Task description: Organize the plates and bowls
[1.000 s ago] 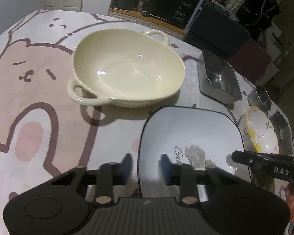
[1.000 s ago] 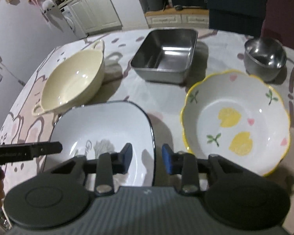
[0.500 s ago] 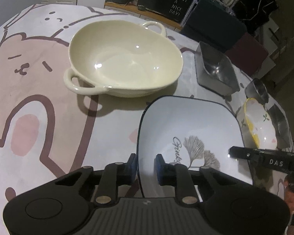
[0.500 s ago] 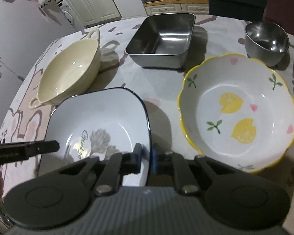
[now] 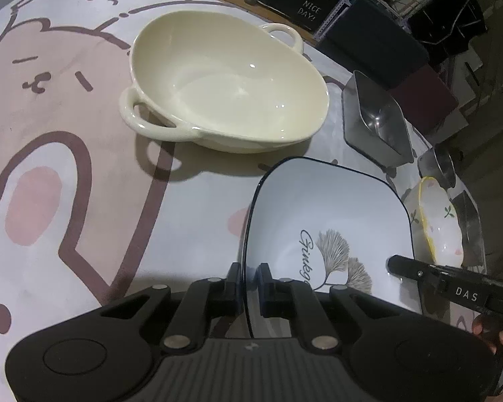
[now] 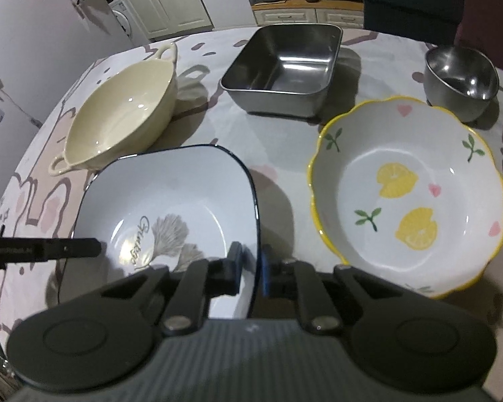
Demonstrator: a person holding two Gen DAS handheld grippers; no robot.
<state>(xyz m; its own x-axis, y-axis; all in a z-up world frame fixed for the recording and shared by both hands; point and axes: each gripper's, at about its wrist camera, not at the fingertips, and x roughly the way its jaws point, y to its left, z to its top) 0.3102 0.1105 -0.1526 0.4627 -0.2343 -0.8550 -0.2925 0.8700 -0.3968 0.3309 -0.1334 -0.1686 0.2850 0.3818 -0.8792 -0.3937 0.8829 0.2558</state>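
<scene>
A white square plate [image 5: 318, 214] with a dark rim and a leaf print lies on the table near me. My left gripper [image 5: 248, 281] straddles its left rim, and the jaws are still closing onto that rim. My right gripper [image 6: 251, 264] is shut on the right rim of the same plate [image 6: 171, 187]. From the side, each view also shows one of the other gripper's fingers [image 5: 399, 264] [image 6: 84, 248]. A cream two-handled bowl [image 5: 224, 93] stands behind the plate. To the right sits a lemon-print bowl [image 6: 409, 194].
A square steel tray [image 6: 285, 67] and a small steel bowl [image 6: 459, 80] stand at the back of the table. The tablecloth [image 5: 50, 167] shows a pink bear drawing. Dark chairs and cabinets lie beyond the far edge. A hand [image 5: 499, 331] holds the right gripper.
Both grippers have closed from wide open onto opposite rims of the square plate. Both views have drawn a little nearer to the plate.
</scene>
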